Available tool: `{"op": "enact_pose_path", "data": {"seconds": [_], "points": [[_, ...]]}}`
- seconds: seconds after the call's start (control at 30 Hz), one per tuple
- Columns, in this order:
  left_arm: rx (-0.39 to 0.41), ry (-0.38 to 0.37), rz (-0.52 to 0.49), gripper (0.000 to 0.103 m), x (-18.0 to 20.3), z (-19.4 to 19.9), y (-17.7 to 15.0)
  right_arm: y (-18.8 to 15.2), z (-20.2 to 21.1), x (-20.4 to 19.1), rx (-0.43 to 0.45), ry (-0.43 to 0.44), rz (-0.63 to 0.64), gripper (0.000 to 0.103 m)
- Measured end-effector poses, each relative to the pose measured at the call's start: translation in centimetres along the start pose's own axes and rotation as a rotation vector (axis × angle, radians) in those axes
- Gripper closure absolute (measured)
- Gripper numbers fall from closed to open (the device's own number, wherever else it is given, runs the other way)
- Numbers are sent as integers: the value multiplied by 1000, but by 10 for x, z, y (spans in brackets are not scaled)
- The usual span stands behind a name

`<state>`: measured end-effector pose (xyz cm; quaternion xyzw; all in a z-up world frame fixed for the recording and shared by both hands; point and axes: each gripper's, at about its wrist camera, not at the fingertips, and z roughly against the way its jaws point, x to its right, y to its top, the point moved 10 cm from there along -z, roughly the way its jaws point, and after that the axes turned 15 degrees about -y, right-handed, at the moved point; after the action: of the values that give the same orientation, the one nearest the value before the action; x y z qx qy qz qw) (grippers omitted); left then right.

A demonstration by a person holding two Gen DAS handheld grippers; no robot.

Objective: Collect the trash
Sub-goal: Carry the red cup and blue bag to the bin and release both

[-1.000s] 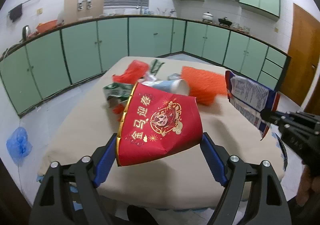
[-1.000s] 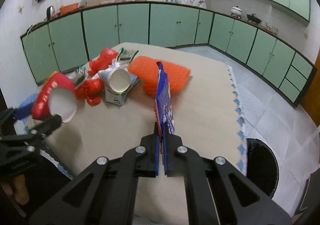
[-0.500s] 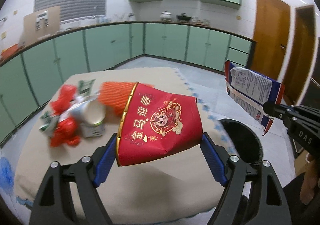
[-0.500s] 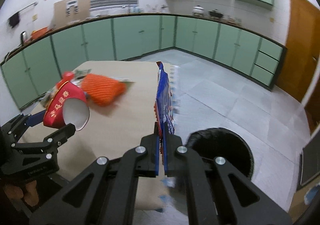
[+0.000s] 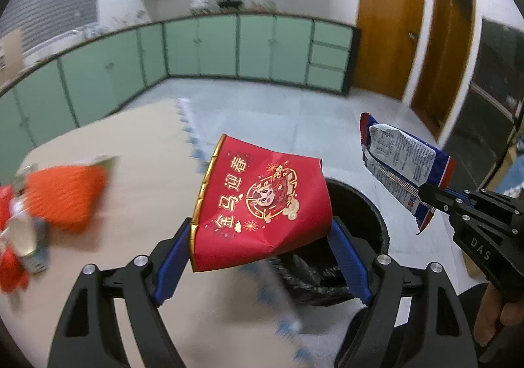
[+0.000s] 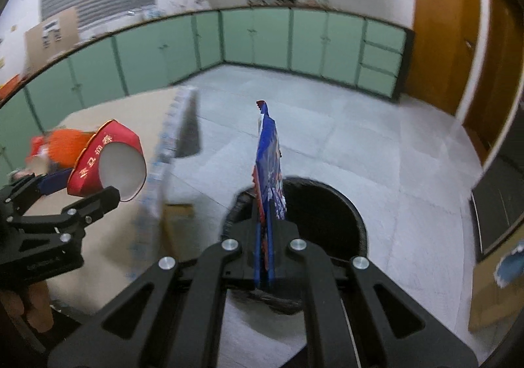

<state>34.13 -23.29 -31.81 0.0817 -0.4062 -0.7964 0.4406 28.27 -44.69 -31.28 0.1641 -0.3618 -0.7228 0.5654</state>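
My left gripper (image 5: 262,250) is shut on a crushed red paper cup (image 5: 262,207) with gold Chinese print, held in the air over the table's right edge, beside a black-lined trash bin (image 5: 360,237). The cup also shows in the right wrist view (image 6: 108,165). My right gripper (image 6: 266,256) is shut on a flat blue and white snack wrapper (image 6: 270,171), held upright above the bin (image 6: 327,204). The wrapper shows in the left wrist view (image 5: 406,165) to the right of the cup.
A beige-covered table (image 5: 137,145) on the left holds an orange net bag (image 5: 62,194), a paper cup (image 5: 21,237) and red wrappers (image 5: 9,273). Green cabinets (image 5: 229,47) line the far walls. Wooden doors (image 5: 386,34) stand at the right. Grey tiled floor (image 6: 376,145) surrounds the bin.
Both grippers have swung right, away from the trash pile on the table, toward the black bin. The bin now lies under the cup and the wrapper. Both grips are unchanged.
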Motion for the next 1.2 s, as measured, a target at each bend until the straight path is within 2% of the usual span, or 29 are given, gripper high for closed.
{"op": "enact_pose_path", "data": {"seconds": [0.17, 0.23, 0.33, 0.37, 0.43, 0.5, 0.53, 0.57, 0.63, 0.73, 0.83, 0.93, 1.07, 1.13, 1.2], "points": [[-171, -85, -3, 23, 35, -90, 3, -25, -83, 39, -160, -30, -41, 101], [-230, -93, 12, 23, 40, -122, 3, -38, -120, 46, -238, -25, -55, 101], [-323, -103, -9, 23, 51, -172, -1, -54, -160, 45, -352, 27, -89, 101], [-345, -101, -7, 23, 51, -182, -3, -59, -174, 43, -389, 32, -98, 97], [-425, -102, 35, 23, 46, -213, -16, -65, -192, 39, -448, 45, -117, 96], [-485, -112, 80, 22, 41, -232, -29, -67, -204, 44, -464, 25, -138, 87], [-504, -114, 99, 22, 39, -241, -32, -66, -206, 47, -457, 13, -149, 72], [-509, -116, 108, 19, 37, -245, -33, -64, -205, 48, -447, 10, -159, 62], [-504, -106, 122, 14, 30, -252, -34, -62, -202, 50, -437, 8, -167, 61], [-503, -107, 161, 13, 28, -255, -39, -64, -202, 53, -441, 3, -174, 61], [-481, -107, 200, 13, 27, -248, -35, -66, -203, 63, -458, -7, -196, 61], [-437, -128, 204, 13, 32, -230, -18, -57, -195, 69, -434, -39, -201, 61], [-341, -117, 171, 12, 29, -177, 14, -27, -193, 69, -445, -79, -215, 61], [-294, -106, 149, 12, 21, -148, 28, 8, -188, 62, -466, -90, -268, 61], [-245, -72, 116, 10, 2, -110, 41, 44, -179, 48, -481, -134, -261, 61]]}}
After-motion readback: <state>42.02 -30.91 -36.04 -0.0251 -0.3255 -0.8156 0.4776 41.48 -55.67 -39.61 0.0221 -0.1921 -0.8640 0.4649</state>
